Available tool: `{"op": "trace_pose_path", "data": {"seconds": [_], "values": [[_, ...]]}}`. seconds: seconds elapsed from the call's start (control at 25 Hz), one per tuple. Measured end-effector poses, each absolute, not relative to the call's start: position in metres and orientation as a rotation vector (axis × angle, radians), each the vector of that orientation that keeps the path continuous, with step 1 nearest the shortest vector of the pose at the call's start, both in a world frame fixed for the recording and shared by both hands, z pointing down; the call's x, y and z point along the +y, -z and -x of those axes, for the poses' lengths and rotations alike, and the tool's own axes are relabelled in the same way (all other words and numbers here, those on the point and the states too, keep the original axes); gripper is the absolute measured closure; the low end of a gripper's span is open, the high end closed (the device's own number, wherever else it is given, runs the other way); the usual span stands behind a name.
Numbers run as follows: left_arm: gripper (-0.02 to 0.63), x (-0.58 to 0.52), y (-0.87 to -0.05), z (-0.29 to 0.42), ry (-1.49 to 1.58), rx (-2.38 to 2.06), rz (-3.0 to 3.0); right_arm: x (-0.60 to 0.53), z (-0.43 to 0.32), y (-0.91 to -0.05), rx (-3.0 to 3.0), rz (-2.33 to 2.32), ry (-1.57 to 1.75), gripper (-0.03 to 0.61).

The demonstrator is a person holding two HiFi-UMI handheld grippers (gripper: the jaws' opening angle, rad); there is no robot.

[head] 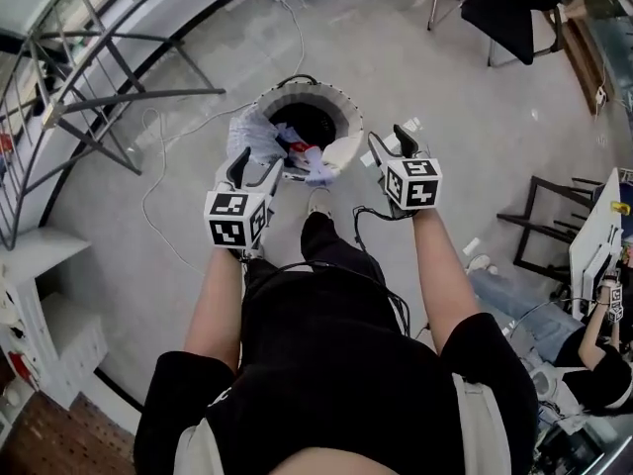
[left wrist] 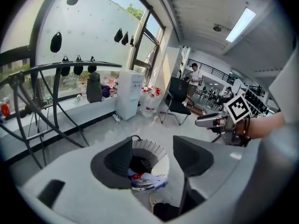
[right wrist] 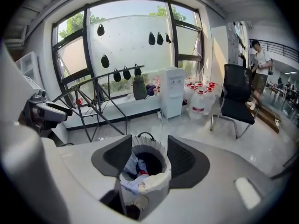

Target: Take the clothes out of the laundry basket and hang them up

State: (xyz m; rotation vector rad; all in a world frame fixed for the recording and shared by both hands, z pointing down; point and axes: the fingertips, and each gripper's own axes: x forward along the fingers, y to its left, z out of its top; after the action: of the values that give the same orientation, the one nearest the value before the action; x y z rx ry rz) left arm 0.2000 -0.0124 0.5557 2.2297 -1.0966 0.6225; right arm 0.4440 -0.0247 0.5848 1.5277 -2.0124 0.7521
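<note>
Left gripper point(head: 255, 171) and right gripper point(head: 394, 146) hover, jaws spread and empty, above the laundry basket point(head: 341, 112), where light, floppy clothes point(head: 259, 137) spill over the rim, so pinch a bunched fold there, I'd say.

Daylight pours through the tall windows point(right wrist: 131, 36), so the pale floor point(head: 445, 117) is bright and evenly lit, with only soft shadows. The strip light point(left wrist: 240, 24) overhead is blown out white. The laundry basket point(head: 331, 102) is dark inside. Both gripper views bulge strongly, with black corners; their near foreground looks soft, perhaps out of focus. The head view is sharp.
</note>
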Motion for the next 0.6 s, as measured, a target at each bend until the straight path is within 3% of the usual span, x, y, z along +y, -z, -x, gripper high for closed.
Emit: {"op": "trace_pose_path", "data": {"seconds": [0.6], "values": [[0.344, 0.015, -0.749, -0.243, -0.807, -0.949, -1.975, -0.020, -0.469, -0.825, -1.751, -1.188, -0.983, 0.348]]}}
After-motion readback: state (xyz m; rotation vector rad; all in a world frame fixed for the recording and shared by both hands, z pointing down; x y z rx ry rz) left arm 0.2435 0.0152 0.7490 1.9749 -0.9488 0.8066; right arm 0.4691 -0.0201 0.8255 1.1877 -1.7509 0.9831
